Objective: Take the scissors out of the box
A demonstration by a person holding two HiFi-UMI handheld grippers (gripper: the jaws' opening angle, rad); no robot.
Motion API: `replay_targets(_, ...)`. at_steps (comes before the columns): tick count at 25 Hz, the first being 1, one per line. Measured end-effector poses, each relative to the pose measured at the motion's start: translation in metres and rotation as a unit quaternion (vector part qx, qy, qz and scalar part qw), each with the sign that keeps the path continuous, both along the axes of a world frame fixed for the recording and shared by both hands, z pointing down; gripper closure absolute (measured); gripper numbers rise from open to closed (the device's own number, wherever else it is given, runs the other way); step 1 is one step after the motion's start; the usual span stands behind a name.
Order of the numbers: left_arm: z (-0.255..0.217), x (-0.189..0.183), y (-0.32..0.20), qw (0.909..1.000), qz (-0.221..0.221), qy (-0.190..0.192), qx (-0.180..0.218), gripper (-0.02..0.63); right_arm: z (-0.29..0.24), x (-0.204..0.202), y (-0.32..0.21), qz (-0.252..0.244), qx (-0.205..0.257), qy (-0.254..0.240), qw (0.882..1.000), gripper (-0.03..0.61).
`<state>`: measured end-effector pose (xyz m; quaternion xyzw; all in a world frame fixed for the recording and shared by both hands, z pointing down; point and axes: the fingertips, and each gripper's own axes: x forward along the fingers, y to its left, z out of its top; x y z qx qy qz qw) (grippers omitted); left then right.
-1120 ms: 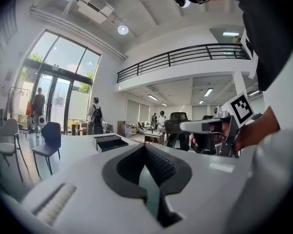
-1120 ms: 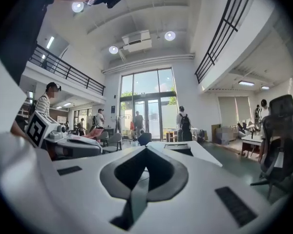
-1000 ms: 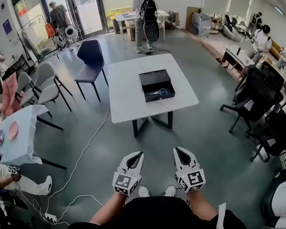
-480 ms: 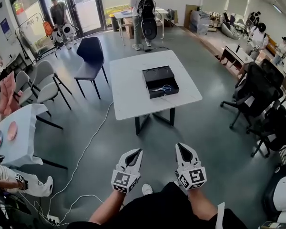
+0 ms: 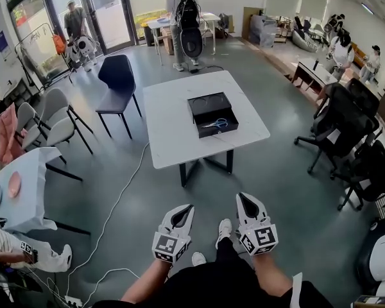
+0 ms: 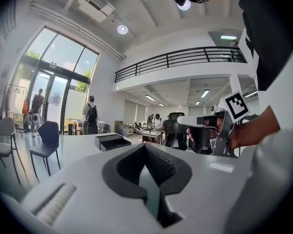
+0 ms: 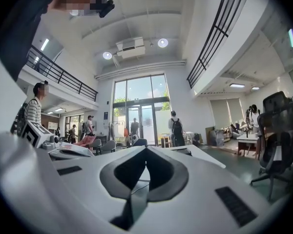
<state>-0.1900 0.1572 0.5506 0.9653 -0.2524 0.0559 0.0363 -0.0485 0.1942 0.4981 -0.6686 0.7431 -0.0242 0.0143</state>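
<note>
A black box (image 5: 213, 114) lies open on the white table (image 5: 173, 130) several steps ahead, its lid flat behind it. Blue-handled scissors (image 5: 216, 124) lie in the near half. In the left gripper view the box (image 6: 112, 141) shows far off. Both grippers are held low over the floor near my legs, well short of the table. The left gripper (image 5: 183, 210) (image 6: 145, 149) has its jaws closed to a point with nothing in them. The right gripper (image 5: 243, 201) (image 7: 146, 151) is likewise shut and holds nothing.
A dark blue chair (image 5: 119, 76) stands left of the table, with grey chairs (image 5: 51, 117) farther left. Black office chairs (image 5: 343, 124) are on the right. A white cable (image 5: 115, 204) runs across the floor. A cloth-covered small table (image 5: 22, 185) is near left. People stand beyond.
The table and box have drawn slightly nearer as I step forward; one shoe now shows ahead between the grippers. Both grippers keep their pose, still shut.
</note>
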Motion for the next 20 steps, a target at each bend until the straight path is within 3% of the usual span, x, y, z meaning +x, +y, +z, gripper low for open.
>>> replay_targets(20,-0.005,0.079,-0.125,0.9989,-0.044,-0.018,-0.002,0.604,-0.001,0.086,-0.139,-0.042,-0.002,0.002,0.999,0.572)
